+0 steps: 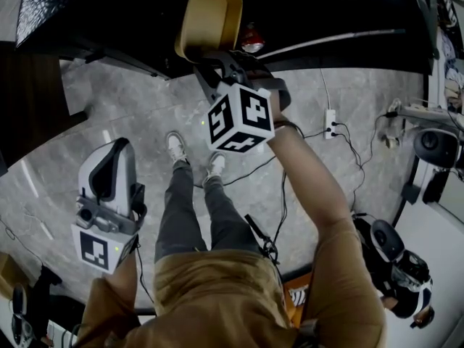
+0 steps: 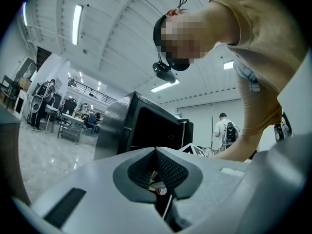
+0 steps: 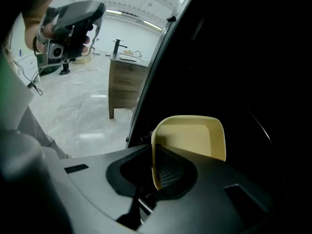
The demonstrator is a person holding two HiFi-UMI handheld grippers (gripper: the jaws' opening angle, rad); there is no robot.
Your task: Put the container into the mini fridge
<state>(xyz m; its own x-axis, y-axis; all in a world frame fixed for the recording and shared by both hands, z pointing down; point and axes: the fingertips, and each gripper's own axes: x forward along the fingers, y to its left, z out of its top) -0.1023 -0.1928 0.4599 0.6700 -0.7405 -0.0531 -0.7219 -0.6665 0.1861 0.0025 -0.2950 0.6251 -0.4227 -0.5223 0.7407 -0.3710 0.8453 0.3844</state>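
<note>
My right gripper (image 1: pixel 214 58) is shut on the side wall of a pale yellow, open-topped container (image 1: pixel 209 22), tilted on edge in front of the black mini fridge (image 1: pixel 333 13). In the right gripper view the container (image 3: pixel 192 136) stands before the fridge's dark open inside (image 3: pixel 239 57), and the right gripper (image 3: pixel 155 165) pinches its left wall. My left gripper (image 1: pixel 110 154) hangs low at the left, away from the fridge, with nothing in it. In the left gripper view its jaws (image 2: pixel 156 152) meet, and the fridge (image 2: pixel 141 126) stands beyond them.
A wooden cabinet (image 3: pixel 124 84) stands left of the fridge. Cables and a power strip (image 1: pixel 330 125) lie on the grey floor at the right, beside camera gear (image 1: pixel 395 256). My feet (image 1: pixel 194 154) are below the fridge front. Another person (image 2: pixel 225 130) stands far back.
</note>
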